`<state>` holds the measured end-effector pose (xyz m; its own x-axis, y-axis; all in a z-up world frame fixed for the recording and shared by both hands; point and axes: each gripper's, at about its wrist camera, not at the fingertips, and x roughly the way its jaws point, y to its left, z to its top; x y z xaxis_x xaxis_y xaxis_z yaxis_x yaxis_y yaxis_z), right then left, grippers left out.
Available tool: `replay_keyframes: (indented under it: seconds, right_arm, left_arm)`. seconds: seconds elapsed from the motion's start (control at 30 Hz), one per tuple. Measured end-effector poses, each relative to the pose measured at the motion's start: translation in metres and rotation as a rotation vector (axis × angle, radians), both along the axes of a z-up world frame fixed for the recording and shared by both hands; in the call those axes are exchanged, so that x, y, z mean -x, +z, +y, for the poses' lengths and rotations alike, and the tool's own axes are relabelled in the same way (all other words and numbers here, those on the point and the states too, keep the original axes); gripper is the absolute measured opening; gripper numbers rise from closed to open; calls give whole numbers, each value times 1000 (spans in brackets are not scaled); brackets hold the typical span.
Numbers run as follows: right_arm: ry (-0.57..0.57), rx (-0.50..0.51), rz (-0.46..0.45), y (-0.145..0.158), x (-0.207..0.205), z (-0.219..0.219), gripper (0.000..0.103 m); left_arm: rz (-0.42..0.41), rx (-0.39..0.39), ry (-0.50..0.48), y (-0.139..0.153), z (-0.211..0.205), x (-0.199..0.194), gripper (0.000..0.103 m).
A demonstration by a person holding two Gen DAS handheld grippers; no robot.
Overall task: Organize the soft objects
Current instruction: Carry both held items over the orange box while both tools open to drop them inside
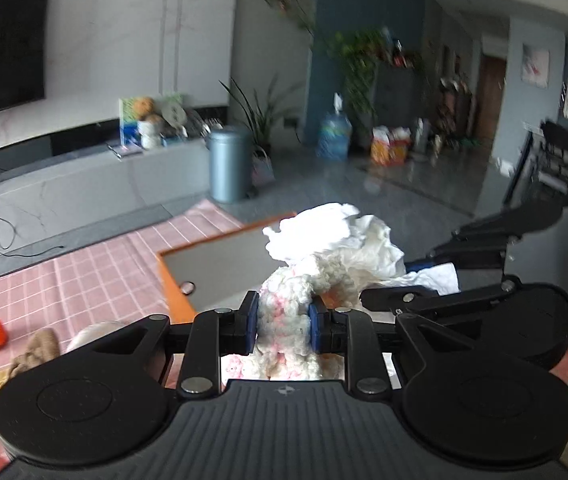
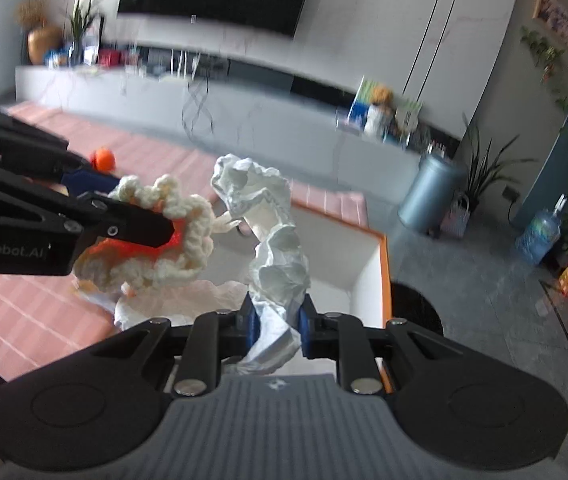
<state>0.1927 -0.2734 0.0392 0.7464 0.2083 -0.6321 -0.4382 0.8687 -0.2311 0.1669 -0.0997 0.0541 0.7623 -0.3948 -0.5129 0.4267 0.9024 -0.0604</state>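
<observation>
Two soft things hang above an orange-rimmed white box (image 2: 380,264) on a pink checked cloth (image 1: 84,276). Left gripper (image 1: 283,322) pinches a cream crocheted toy (image 1: 288,312) with pink-orange patches between blue pads. Right gripper (image 2: 277,320) pinches a crumpled white cloth (image 2: 272,256) that rises past its jaws. One small round object (image 1: 187,288) lies inside the box.

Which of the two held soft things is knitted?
The cream and orange crocheted piece in the left gripper; the right gripper holds crumpled white paper.
</observation>
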Motion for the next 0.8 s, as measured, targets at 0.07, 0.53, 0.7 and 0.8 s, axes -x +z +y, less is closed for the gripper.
replay_keyframes:
  seconds: [0.07,0.53,0.7,0.8]
  right_arm:
    - [3,31,37,-10,-13,-5,19]
    - [56,134,279,-63,-71,4,22]
    - [83,173,332,-75,-75,12,27]
    - [86,200,342,-79,-75,16,31]
  left_arm:
    - [24,-35,-25,-8,-11,-15,27]
    - [153,-283,-190,-65,-49,-51,28]
    - [206,-352,-239,-77,-55,-57,28]
    - [233,-380,-244,-83,-56,-57,28]
